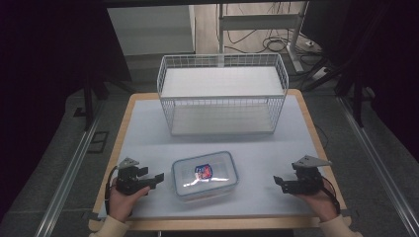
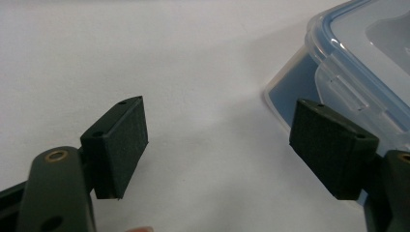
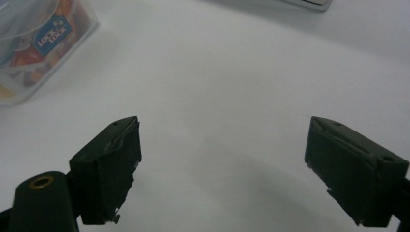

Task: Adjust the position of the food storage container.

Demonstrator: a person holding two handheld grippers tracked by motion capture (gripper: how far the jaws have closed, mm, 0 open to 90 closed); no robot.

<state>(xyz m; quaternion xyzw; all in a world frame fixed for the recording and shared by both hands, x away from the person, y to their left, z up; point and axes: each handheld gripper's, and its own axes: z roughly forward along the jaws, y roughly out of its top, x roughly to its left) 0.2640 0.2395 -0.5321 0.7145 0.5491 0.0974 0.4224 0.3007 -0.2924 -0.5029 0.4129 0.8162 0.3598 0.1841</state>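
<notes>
A clear plastic food container [image 1: 205, 175] with a blue-rimmed clip lid lies on the white table near the front, a red and blue label showing through it. My left gripper [image 1: 154, 178] rests just left of it, open, pointing at its left side. In the left gripper view the container's corner [image 2: 348, 63] lies just beyond the right pad [image 2: 333, 145], with nothing between the pads. My right gripper [image 1: 279, 181] sits at the front right, open and pointing left, a good gap away from the container. The right gripper view catches the labelled container wall [image 3: 43, 43] at upper left, far from the jaws.
A white wire basket [image 1: 222, 94] stands at the back middle of the table, its long side facing me. The table [image 1: 148, 128] has wooden edges; a bare white surface lies between the basket and the container. Cables and a stand lie on the floor beyond.
</notes>
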